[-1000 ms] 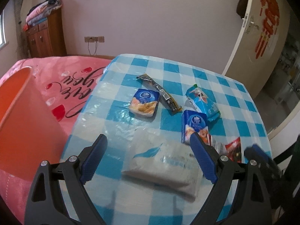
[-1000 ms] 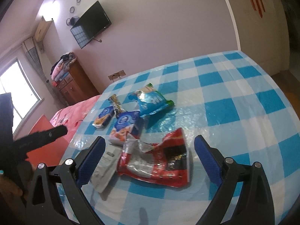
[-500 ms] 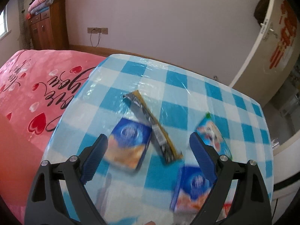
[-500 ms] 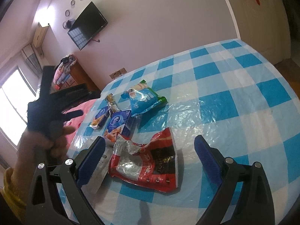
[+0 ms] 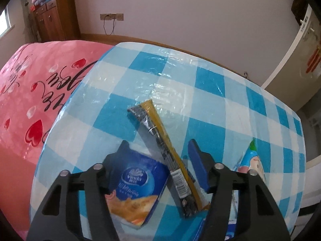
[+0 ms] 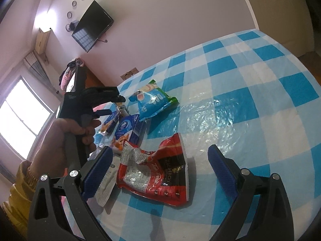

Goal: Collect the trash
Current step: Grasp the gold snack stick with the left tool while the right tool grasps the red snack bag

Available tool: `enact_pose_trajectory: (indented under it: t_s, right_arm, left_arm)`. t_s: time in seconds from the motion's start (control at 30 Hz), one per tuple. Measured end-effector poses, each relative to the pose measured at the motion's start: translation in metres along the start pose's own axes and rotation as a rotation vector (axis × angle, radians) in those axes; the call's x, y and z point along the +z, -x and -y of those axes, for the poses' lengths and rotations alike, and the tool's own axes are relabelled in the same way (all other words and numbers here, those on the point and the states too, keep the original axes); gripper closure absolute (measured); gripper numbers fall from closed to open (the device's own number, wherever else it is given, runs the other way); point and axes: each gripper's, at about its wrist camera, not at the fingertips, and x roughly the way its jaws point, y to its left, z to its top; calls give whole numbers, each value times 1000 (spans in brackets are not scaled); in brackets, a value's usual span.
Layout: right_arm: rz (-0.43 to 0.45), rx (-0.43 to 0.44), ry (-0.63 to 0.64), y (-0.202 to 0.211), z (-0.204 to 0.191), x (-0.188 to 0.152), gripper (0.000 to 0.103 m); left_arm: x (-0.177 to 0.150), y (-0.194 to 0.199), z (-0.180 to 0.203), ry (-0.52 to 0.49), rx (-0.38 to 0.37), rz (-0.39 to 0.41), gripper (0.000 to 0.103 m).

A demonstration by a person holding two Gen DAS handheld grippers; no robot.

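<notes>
- On the far left of the left wrist view, a pink bedspread (image 5: 30, 92) printed with red hearts is seen beside the round table's checked cloth (image 5: 180, 80), which is covered by a glossy, wrinkled plastic film.
- The left gripper (image 5: 158, 162) is held narrowed but not closed, and nothing is gripped. A flat blue snack packet (image 5: 136, 188) lies at its left finger, partly hidden by it.
- Between the fingers a long yellow-and-black stick wrapper (image 5: 162, 152) is found — its long axis runs away from the camera, roughly along the fingers, so a squeeze across its narrow width is judged to be the coming move. The left gripper is clearly the nearer of the 2.
- To the right, a light blue cartoon-printed pouch (image 5: 250, 164) is partly cut off.
- In the right wrist view, the right gripper (image 6: 158, 162) is held wide and empty over a crumpled red foil bag (image 6: 158, 172) — thin, creased, lying flat — with a pale wrapper (image 6: 104, 190) under the left finger.
</notes>
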Motion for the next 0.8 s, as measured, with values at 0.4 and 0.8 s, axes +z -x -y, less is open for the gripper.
enact_pose_trajectory:
  t_s: [0.4,0.8]
  right_arm:
    - [-54,25,41,-5,-7,-3,9]
    - [-101,13,81,-8,-12,-9,9]
  left_arm:
    - [-11,1,16,-73,-22,-15,82]
    - [-47,44,18,-147,-118,8,84]
